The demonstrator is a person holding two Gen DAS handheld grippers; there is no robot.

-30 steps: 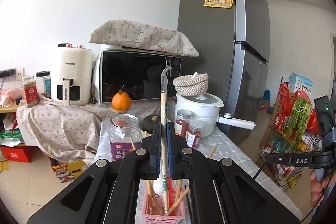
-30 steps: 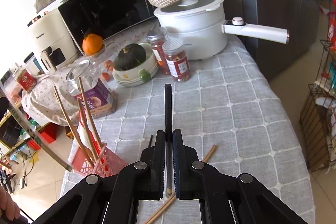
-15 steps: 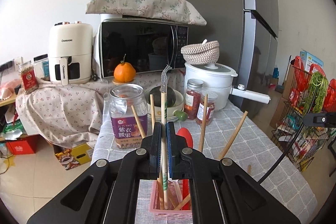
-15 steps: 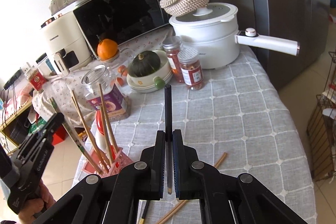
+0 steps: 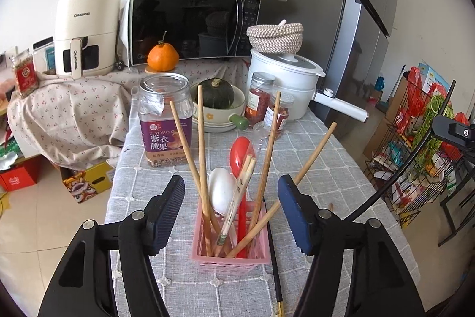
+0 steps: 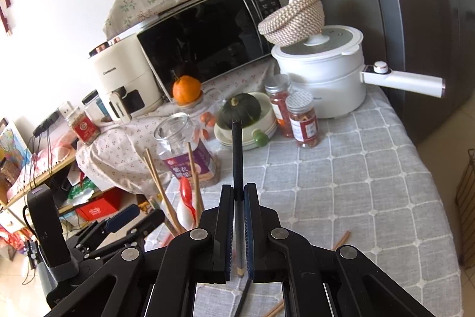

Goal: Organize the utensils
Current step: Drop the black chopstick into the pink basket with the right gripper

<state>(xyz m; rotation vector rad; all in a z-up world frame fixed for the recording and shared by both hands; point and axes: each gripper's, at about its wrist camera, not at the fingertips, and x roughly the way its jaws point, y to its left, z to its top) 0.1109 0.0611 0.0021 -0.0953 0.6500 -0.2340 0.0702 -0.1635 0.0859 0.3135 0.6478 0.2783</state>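
Left tool spread and empty above the pink holder, which stands on the surface with wooden chopsticks and spoons upright. Right tool pinches a black chopstick; ideally, lower it tip-first into a gap, avoiding leaning sticks.

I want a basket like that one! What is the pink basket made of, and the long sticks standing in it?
The pink basket looks like plastic: glossy, evenly coloured, with a moulded lattice of small holes. The sticks look like bare wood or bamboo: matte, tan, with faint grain. Which of the two I cannot tell.
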